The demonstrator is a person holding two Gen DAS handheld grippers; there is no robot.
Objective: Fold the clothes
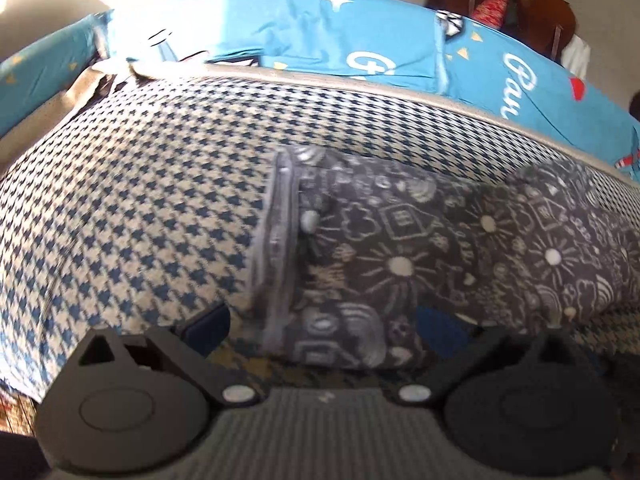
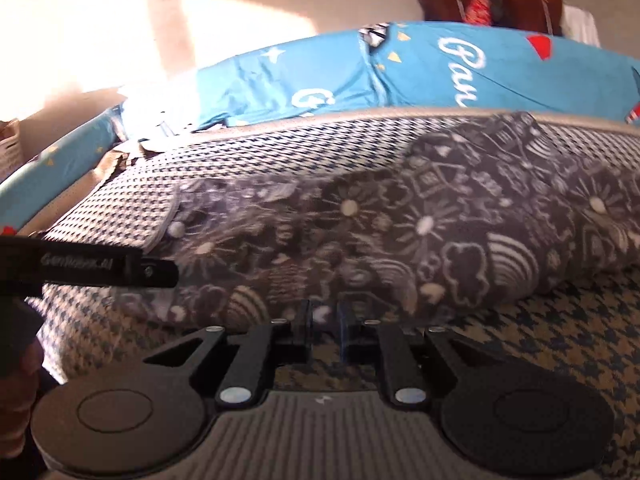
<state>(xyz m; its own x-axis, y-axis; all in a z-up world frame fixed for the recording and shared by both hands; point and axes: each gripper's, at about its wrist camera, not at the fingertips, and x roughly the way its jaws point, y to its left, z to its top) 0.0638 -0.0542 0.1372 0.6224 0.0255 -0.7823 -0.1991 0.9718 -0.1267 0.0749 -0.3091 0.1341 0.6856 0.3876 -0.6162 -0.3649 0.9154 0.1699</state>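
Currently, the garment (image 1: 400, 256), dark grey with white doodle print, lies stretched across the houndstooth cover (image 1: 128, 208), with its pale-trimmed hem (image 1: 276, 248) toward the left. In the right wrist view the same garment (image 2: 360, 232) spans most of the cover (image 2: 560, 328), bunched and raised at the right.

Left gripper (image 1: 320, 328): the 2 blue-tipped fingers (image 1: 208, 326) stand wide apart, released, one on each side of the garment's near edge. The cloth lies between them; contact cannot be confirmed.

Right gripper (image 2: 324, 328): the 2 fingers (image 2: 304, 320) stand nearly together at the garment's near edge. Motion blur hides whether cloth is pinched in the narrow gap, so its grasp cannot be told.

Behind the cover lies blue bedding (image 1: 320, 40) with white lettering. The left gripper's black body (image 2: 100, 266) enters the right wrist view at the left edge.
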